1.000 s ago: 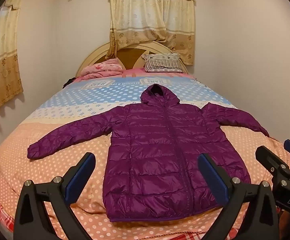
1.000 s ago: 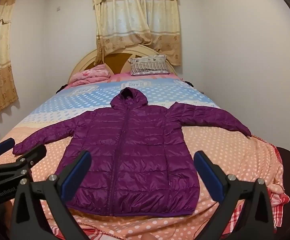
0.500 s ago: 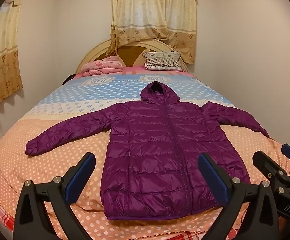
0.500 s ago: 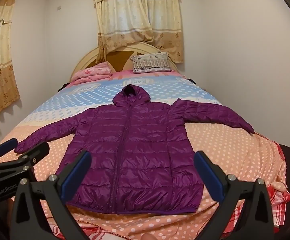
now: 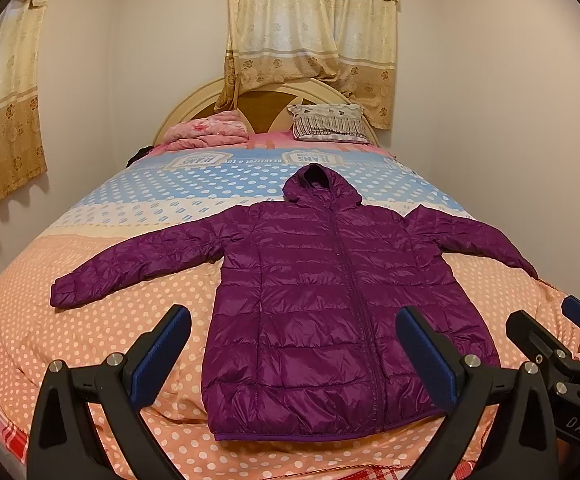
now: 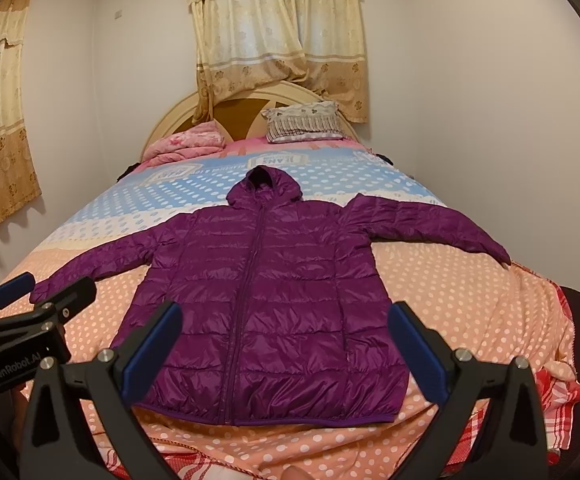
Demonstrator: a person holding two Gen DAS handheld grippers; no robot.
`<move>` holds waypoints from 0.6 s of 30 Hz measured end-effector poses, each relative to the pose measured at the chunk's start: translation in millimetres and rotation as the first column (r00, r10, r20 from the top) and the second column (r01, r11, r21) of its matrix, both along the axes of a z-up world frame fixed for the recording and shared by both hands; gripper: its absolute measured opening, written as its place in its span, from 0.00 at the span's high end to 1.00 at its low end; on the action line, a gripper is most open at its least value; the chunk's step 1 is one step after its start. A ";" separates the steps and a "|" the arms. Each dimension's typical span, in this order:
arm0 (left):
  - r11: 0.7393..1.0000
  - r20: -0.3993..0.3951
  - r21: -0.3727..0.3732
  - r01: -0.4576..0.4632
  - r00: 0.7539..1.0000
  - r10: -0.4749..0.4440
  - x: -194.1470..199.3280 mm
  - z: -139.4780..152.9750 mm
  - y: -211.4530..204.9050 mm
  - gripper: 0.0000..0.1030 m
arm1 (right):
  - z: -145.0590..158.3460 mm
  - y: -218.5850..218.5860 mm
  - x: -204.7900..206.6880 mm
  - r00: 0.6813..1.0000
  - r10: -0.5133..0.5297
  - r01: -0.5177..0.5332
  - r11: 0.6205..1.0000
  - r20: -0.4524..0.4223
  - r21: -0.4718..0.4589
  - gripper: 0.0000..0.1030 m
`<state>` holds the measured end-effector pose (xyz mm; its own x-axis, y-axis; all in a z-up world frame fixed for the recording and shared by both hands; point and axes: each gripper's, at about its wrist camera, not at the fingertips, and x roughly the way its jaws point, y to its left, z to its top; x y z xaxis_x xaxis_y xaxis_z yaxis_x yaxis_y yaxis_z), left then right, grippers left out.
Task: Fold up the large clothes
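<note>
**Lying flat: jacket unfolded on bed, both grippers empty**

Purple hooded puffer jacket [image 5: 330, 312] spread front-up on the bed [image 5: 102, 328], zipped, centre of both views. Hood toward the headboard [image 5: 194, 104], hem toward the cameras near the bed's foot edge. Both sleeves out to the sides: left sleeve cuff [image 5: 64, 292] at mid-left of the left wrist view, right sleeve cuff [image 6: 498, 252] at mid-right of the right wrist view, close to the bed's edge.

Left gripper [image 5: 293, 356]: jaws released, spread wide, nothing between them, above the bed's foot end, not touching the jacket. Its body also shows at lower left of the right wrist view.

Right gripper [image 6: 284, 356]: jaws released, wide, empty, clear of the fabric. Its body also shows at lower right of the left wrist view.

No containers in view. What the bed carries besides the jacket: folded pink blanket [image 5: 206, 134] at the head, upper left of centre; striped pillow [image 5: 328, 122] beside it, leaning on the headboard. Dotted cover: blue band at the head, orange under the jacket body. Curtains [image 5: 310, 28] behind the headboard and at the left edge.
</note>
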<state>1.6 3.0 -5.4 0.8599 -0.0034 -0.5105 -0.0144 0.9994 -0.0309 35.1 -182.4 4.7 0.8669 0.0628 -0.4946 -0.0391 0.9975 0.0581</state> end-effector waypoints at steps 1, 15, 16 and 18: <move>1.000 0.001 -0.001 0.000 1.000 0.000 0.0 -0.2 0.0 0.01 | 0.1 -0.2 0.2 1.000 0.000 0.000 1.000 0.000 -0.001 0.00; 1.000 0.005 -0.008 -0.010 1.000 0.010 0.5 0.7 1.7 0.01 | -0.7 1.2 1.0 1.000 0.004 -0.004 1.000 -0.008 0.000 0.00; 1.000 0.004 -0.009 -0.010 1.000 0.010 0.9 0.9 2.5 0.01 | -1.2 1.6 0.7 1.000 0.006 -0.006 1.000 -0.009 0.000 0.00; 1.000 0.004 -0.008 -0.011 1.000 0.011 0.7 0.9 2.9 0.01 | -1.3 2.5 0.5 1.000 0.006 -0.006 1.000 -0.010 0.000 0.00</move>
